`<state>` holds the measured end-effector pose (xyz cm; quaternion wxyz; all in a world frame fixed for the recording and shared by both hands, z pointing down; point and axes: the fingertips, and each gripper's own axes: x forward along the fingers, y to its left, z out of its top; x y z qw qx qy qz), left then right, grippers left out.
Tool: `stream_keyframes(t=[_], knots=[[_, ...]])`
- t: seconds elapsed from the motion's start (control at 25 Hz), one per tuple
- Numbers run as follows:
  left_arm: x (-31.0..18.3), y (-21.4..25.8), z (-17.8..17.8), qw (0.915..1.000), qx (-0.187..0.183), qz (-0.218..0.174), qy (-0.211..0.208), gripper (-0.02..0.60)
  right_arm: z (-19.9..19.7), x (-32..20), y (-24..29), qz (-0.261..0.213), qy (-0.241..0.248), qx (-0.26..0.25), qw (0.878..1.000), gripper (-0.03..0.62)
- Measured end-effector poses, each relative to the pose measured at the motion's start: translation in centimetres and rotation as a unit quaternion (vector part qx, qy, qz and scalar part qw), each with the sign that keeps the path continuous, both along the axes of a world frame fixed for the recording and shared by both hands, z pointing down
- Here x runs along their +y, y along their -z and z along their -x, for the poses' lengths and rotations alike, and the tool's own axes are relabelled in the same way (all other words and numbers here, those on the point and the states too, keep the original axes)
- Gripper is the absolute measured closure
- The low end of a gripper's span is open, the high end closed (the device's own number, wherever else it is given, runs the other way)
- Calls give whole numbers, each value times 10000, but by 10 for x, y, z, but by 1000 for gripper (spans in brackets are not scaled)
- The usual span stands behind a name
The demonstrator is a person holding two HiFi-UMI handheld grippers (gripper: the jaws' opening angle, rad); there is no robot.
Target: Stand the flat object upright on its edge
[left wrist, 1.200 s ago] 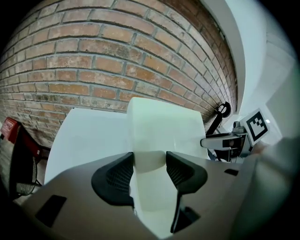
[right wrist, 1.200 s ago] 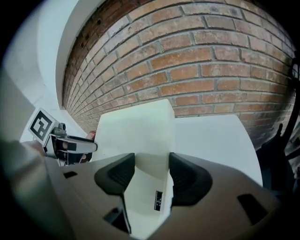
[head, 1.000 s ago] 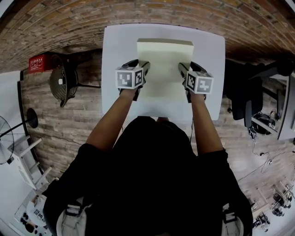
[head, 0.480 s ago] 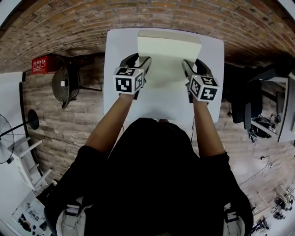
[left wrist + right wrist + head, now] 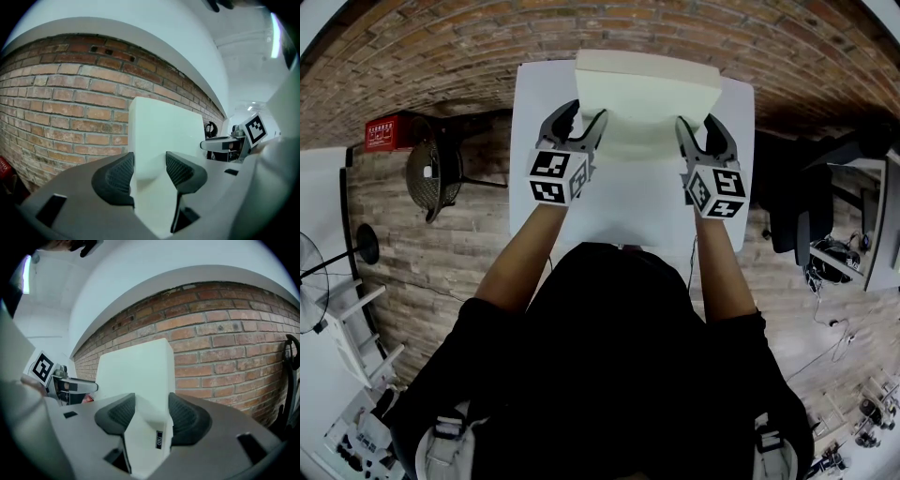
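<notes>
The flat object is a thick pale cream slab, held over the far half of the white table. My left gripper is shut on its left side edge and my right gripper is shut on its right side edge. In the left gripper view the slab fills the gap of the left gripper, both ribbed pads pressed on it. The right gripper view shows the right gripper pinching the slab in the same way, near a small dark label. The slab's underside is hidden.
A brick wall stands behind the table. On the floor to the left are a red box, a dark round stool and a fan. A black office chair and cables lie to the right.
Both grippers have risen together with the slab between them. Its far edge now stands higher in the head view, and the slab looks shorter and more steeply tilted.
</notes>
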<state>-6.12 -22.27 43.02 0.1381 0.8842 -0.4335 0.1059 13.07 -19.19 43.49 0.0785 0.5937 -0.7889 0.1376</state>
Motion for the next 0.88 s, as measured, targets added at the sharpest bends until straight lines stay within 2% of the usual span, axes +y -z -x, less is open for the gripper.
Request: stream_keyframes(t=[0.16, 0.4, 0.68, 0.88], knots=[[-1, 13, -1, 9985, 120, -539, 9, 354, -1, 0, 10, -418, 6, -7, 9991, 360], [0, 22, -1, 9943, 322, -1019, 6, 354, -2, 2, 21, -934, 21, 93, 9956, 362], [1, 13, 1, 9894, 378, -1403, -5, 353, 1, 4, 15, -1315, 110, 411, 9904, 367], [1, -1, 0, 9862, 334, -1624, 4, 354, 1, 5, -4, -1377, 200, 597, 9885, 375]])
